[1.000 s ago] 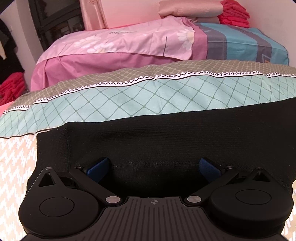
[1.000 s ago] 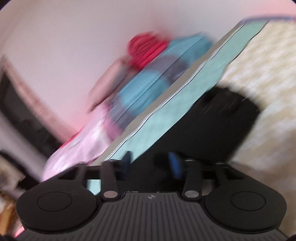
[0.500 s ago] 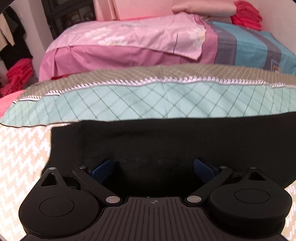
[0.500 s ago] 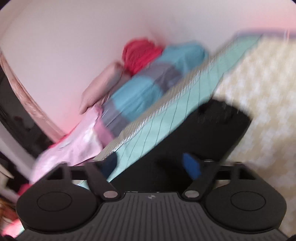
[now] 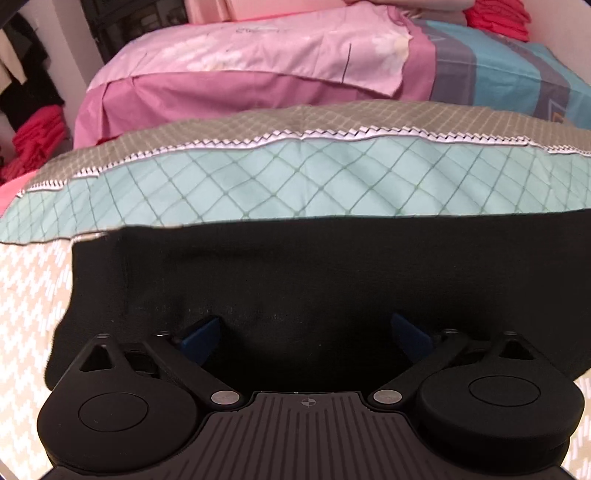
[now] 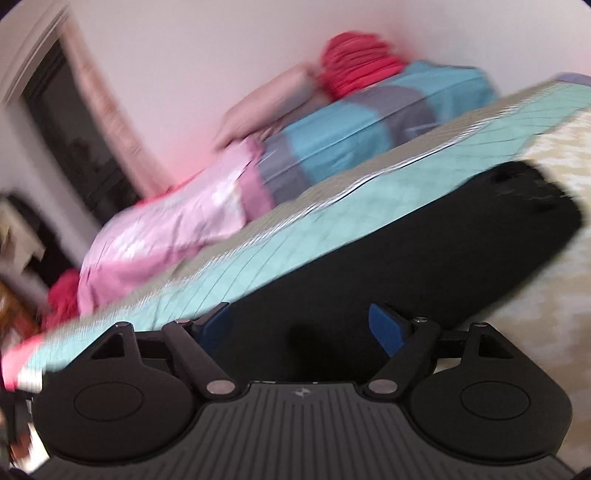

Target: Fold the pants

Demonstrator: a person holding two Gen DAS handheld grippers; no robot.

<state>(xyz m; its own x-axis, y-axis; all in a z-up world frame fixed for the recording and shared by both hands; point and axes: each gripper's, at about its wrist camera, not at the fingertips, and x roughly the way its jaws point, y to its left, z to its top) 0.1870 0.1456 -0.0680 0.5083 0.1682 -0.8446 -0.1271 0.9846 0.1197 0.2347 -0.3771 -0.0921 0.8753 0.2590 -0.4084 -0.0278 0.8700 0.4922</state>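
The black pants (image 5: pixel 314 273) lie flat on the bed as a wide dark slab, with the left edge near the beige patterned sheet (image 5: pixel 29 295). My left gripper (image 5: pixel 306 332) is open, its blue fingertips wide apart just over the near edge of the pants. In the tilted, blurred right wrist view the pants (image 6: pixel 424 251) run up to a rounded end at the right. My right gripper (image 6: pixel 303 325) is open over the near part of the pants, empty.
A teal diamond-pattern quilt (image 5: pixel 295 177) with a grey border lies behind the pants. Behind it are a pink sheet (image 5: pixel 240 62), a blue and grey cover (image 5: pixel 517 70) and red folded clothes (image 5: pixel 498 14). More red clothes (image 5: pixel 33 136) lie at far left.
My right gripper has opened wider and swung, with the view tilting less steeply. My left gripper stays open and has shifted slightly lower over the pants.
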